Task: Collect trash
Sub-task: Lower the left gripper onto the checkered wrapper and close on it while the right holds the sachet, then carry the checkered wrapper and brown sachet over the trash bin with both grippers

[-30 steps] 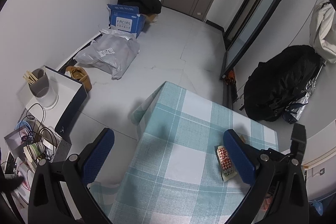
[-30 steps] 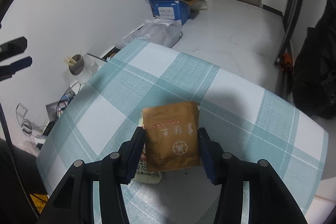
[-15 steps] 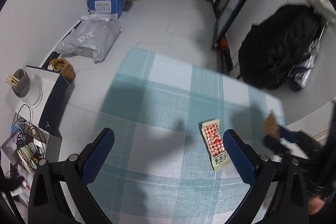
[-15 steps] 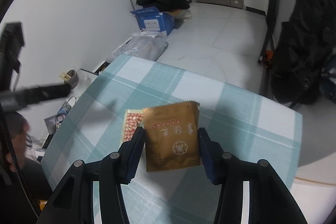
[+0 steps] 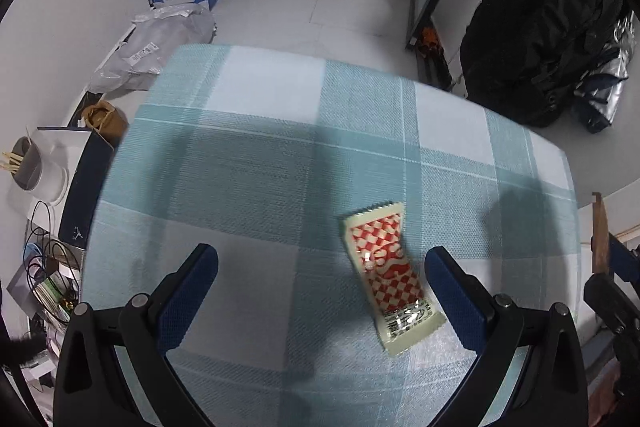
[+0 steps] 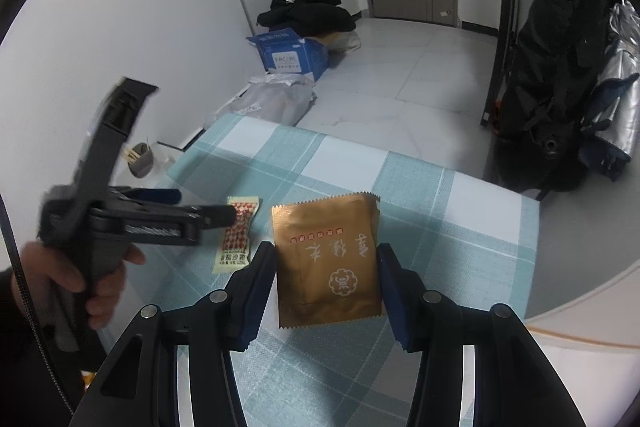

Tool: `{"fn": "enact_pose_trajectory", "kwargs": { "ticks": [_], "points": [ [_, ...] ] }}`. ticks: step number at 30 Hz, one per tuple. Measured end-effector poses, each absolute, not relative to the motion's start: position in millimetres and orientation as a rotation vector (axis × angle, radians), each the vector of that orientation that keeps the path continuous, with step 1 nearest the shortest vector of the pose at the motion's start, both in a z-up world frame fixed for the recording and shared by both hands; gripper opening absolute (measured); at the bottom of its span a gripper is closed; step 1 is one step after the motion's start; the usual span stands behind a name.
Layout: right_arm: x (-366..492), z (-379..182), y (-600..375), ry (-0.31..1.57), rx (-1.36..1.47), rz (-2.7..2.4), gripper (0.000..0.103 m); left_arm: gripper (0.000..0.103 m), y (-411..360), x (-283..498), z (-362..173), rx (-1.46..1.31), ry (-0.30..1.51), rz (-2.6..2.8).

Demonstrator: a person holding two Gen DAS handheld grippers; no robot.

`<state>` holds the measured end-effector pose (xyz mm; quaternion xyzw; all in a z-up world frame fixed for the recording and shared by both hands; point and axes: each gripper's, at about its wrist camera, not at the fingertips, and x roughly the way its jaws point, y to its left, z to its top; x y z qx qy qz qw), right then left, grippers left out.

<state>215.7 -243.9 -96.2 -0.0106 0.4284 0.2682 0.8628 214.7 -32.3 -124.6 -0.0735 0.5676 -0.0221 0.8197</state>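
On the checked tablecloth (image 5: 280, 155), near side, right of centre: one red-and-white checkered sachet (image 5: 390, 273), flat, long axis running near to far, slightly skewed.

Left gripper (image 5: 320, 291): jaws wide apart, nothing between the pads; the sachet lies off-centre, close to the right-hand finger (image 5: 456, 299). Advice: shift right until the sachet sits midway, lower until both tips meet the cloth, close across the narrow width. A thin flat packet is likely to slip under the pads; a slight scooping tilt should help.

Right gripper (image 6: 326, 287): about half open, clamped on a brown foil packet (image 6: 328, 259) by its side edges, carried clear of the table. Keep it well apart from the left.

No bin is visible in either view.
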Motion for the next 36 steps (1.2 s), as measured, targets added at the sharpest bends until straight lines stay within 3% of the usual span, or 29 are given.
{"fn": "enact_pose_trajectory", "kwargs": {
  "ticks": [9,13,19,21,36],
  "points": [
    [216.5,-99.2,-244.3,0.912,-0.034,0.58,0.05,0.101,-47.6,219.4,-126.2,-0.107,1.207,-0.09],
    [212.4,-98.1,-244.9,0.904,-0.049,0.586,0.05,0.091,-56.1,221.1,-125.6,-0.062,1.2,-0.107],
    [214.3,-100.0,-247.2,0.902,-0.051,0.575,0.05,0.052,-61.6,222.1,-122.8,-0.022,1.179,-0.111],
    [215.5,-101.0,-248.8,0.905,-0.05,0.569,0.05,0.029,-62.7,220.8,-122.9,0.02,1.167,-0.075],
    [217.8,-99.4,-251.6,0.901,-0.037,0.531,0.05,0.023,-56.4,219.0,-119.7,-0.034,1.195,-0.118]
  ]
}}
